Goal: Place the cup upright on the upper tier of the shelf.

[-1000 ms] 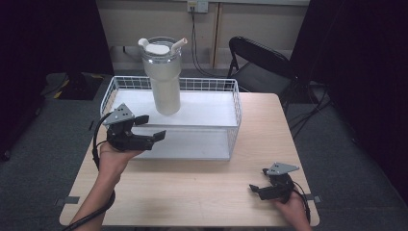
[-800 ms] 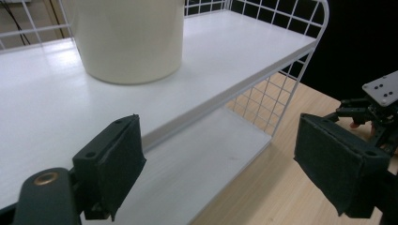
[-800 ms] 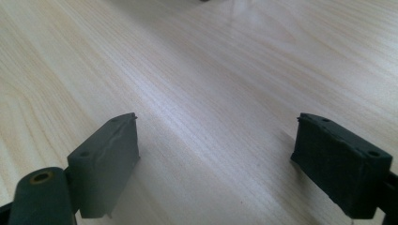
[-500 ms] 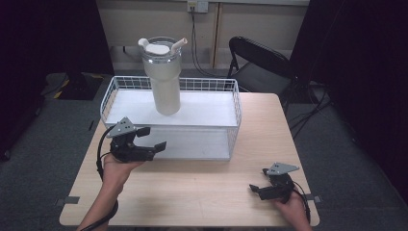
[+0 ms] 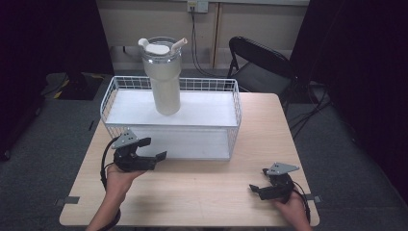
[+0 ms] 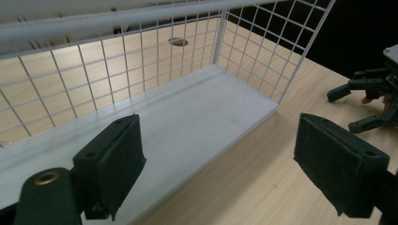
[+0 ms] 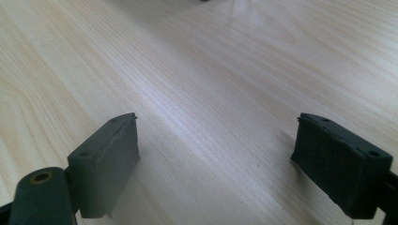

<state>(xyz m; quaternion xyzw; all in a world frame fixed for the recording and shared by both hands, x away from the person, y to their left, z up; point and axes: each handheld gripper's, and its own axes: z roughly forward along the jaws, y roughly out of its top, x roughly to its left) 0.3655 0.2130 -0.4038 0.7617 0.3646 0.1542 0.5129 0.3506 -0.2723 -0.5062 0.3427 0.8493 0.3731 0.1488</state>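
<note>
**Both grippers wide apart and empty at the near side of the wire basket**

The left gripper [image 5: 153, 155] is held with its jaws spread wide and nothing between them, just in front of the wire basket [image 5: 235, 126], near its left front corner. From the left gripper view, the basket's open front, its white floor [image 6: 187, 112] and the far mesh wall are seen at close range, with light wood visible through the mesh; this interior is flattened in the high view. The tumbler [image 5: 163, 77], with lid and straw, is seen in the high view standing upright on the basket's upper white shelf, left of centre.

The right gripper [image 5: 257, 188] is held low at the table's front right corner, jaws likewise wide and empty; in the right gripper view, bare wood [image 7: 197, 84] lies between them. It is also seen far off in the left gripper view.

A broad stretch of bare table [image 5: 202, 185] lies between the grippers. A folding chair [image 5: 260, 62] stands beyond the table's far right edge.
</note>
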